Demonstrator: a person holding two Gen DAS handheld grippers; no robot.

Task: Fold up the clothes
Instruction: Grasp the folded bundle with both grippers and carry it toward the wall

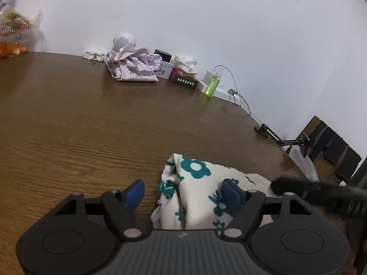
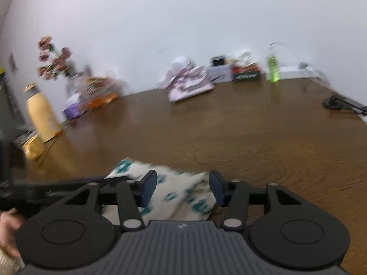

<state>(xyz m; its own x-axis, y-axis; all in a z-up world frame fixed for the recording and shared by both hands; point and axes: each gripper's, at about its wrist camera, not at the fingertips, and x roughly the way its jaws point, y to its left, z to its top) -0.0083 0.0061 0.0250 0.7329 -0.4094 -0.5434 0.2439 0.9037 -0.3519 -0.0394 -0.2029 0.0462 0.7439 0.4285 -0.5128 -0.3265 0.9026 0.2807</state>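
Observation:
A cream cloth with teal flowers (image 1: 201, 190) lies bunched on the brown wooden table (image 1: 91, 119) near its front edge. My left gripper (image 1: 183, 193) is open, its blue pads spread wide, the right pad over the cloth and the left pad over bare wood. The right wrist view is blurred by motion; there the same floral cloth (image 2: 179, 190) sits between the blue pads of my right gripper (image 2: 182, 188), which is open. The other gripper's black body (image 2: 57, 190) reaches in from the left with a hand behind it. A folded pink garment (image 1: 135, 66) rests at the back by the wall.
Along the wall stand a white round speaker (image 1: 122, 41), small boxes (image 1: 184, 81), a green bottle (image 1: 213, 84), a white charger with cable (image 1: 229, 91) and a black clamp arm (image 1: 275, 137). A yellow bottle (image 2: 42, 112), flowers (image 2: 55, 61) and snack bags (image 1: 13, 34) stand left. A chair (image 1: 330, 146) is beyond the right edge.

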